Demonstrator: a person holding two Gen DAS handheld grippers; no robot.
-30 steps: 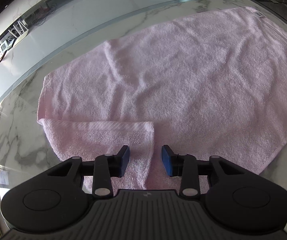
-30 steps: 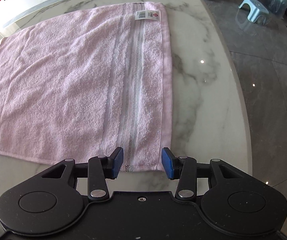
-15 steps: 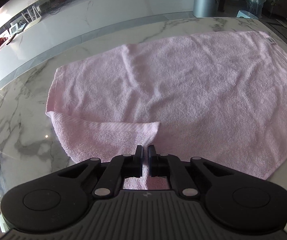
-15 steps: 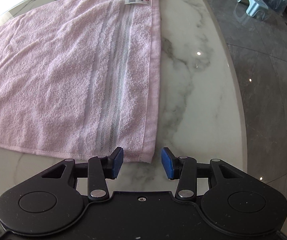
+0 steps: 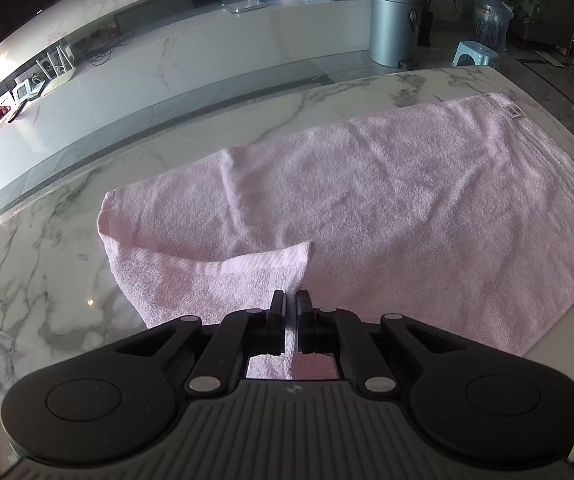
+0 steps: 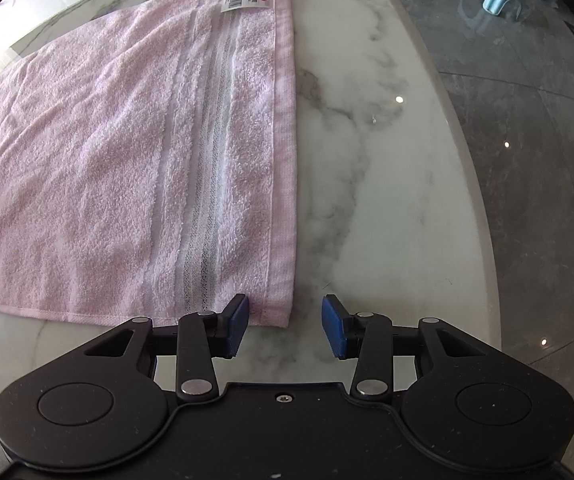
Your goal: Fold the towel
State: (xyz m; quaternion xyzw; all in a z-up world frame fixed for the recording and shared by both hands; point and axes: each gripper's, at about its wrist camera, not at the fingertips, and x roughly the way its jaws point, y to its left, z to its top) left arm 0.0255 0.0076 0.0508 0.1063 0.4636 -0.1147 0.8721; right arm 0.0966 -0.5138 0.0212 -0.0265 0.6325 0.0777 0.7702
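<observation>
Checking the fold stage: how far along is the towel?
Done: left gripper is shut on the towel at its turned-over near corner. In hand: right gripper, jaws just closing, straddles the other near corner, not gripping yet. Left: the whole fold; towel lies flat.

The left matte black plastic tongs (image 5: 291,308) are showing a ribbed grey housing, round hubs and silver pivot rivets. The right matte black tongs (image 6: 285,322) are wearing blue rubber pads (image 6: 237,322), a silver screw sitting behind them.
</observation>
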